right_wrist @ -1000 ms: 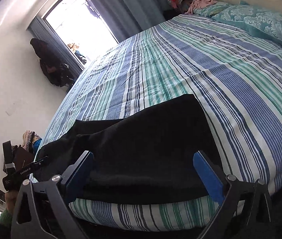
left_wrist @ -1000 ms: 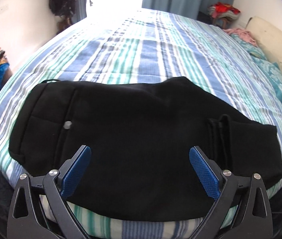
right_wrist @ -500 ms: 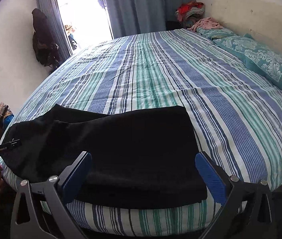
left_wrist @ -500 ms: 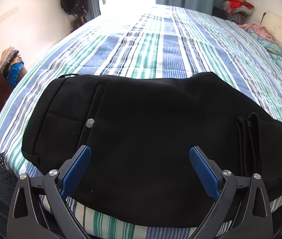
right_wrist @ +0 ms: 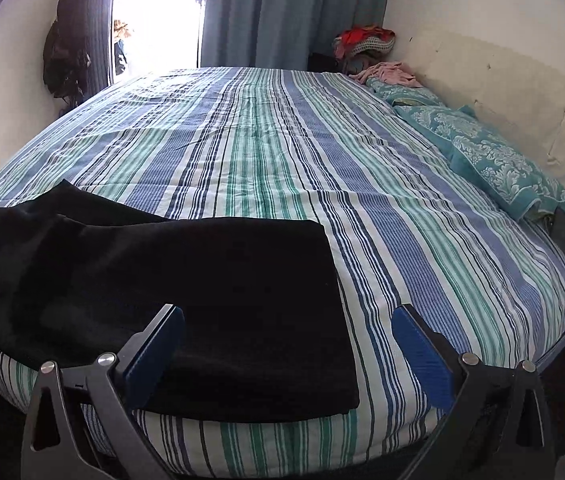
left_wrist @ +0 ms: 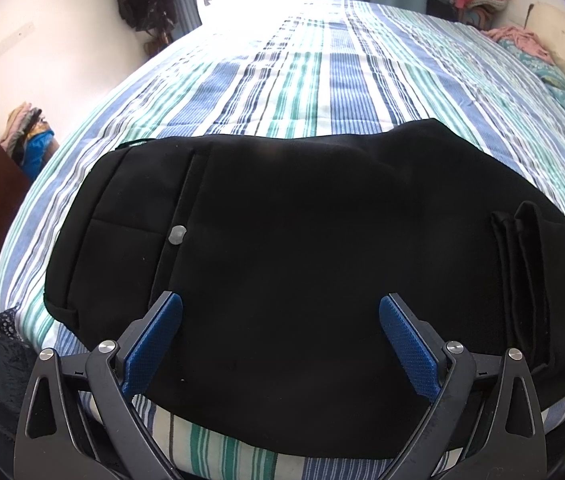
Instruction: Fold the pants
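We are holding both grippers just off the near edge of the bed [right_wrist: 362, 184], where the black pants [left_wrist: 302, 248] are lying flat with their long axis running left to right along that edge. Our left gripper [left_wrist: 280, 332] is hanging spread wide and empty over the waistband end, by the button [left_wrist: 177, 234]. Our right gripper [right_wrist: 288, 340] is also gaping empty, facing the folded leg end [right_wrist: 282, 300]. Each end seems to be sitting nearest its own gripper, so we are judging the next fold crosswise.

Black pants [left_wrist: 302, 232]; blue-green-white striped bedspread [right_wrist: 282, 140]; teal patterned pillow [right_wrist: 498, 160]; blue claw pads [left_wrist: 154, 340]
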`<state>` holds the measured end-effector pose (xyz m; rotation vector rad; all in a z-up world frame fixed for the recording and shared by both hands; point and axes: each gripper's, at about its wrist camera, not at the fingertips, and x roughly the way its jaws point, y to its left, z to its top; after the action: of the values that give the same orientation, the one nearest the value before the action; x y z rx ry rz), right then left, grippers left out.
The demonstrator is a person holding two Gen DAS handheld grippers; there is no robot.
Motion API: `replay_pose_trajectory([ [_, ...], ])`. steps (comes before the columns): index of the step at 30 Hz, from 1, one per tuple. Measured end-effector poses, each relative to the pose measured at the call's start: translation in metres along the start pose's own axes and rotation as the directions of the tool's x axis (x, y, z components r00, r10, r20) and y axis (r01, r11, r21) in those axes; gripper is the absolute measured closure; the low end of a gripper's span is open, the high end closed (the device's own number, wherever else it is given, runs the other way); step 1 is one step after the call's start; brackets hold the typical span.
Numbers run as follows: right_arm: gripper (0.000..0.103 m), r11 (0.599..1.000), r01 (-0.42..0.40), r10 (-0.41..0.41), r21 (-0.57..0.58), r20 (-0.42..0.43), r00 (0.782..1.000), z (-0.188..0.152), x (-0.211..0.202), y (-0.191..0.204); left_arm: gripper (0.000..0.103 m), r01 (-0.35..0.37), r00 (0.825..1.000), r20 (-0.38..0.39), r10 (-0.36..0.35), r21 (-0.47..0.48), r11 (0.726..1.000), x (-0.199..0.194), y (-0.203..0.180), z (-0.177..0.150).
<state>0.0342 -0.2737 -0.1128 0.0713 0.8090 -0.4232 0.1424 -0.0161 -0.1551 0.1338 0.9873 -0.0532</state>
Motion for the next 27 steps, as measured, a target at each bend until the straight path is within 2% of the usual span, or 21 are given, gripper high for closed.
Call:
replay_pose_trajectory([
  [16, 0.000, 0.997, 0.078, -0.078, -0.020, 0.007, 0.997, -0.0002, 0.0006, 0.0000, 0.002, -0.039, 0.999, -0.010, 0.040, 0.047, 0.998, 0.0045, -0.0072, -0.0041],
  [27, 0.000, 0.993, 0.099, -0.096, -0.072, 0.036, 0.995, 0.0001, -0.0009, 0.0071, 0.001, -0.054, 0.998, -0.013, 0.054, 0.064, 0.996, 0.0069, -0.0098, -0.0054],
])
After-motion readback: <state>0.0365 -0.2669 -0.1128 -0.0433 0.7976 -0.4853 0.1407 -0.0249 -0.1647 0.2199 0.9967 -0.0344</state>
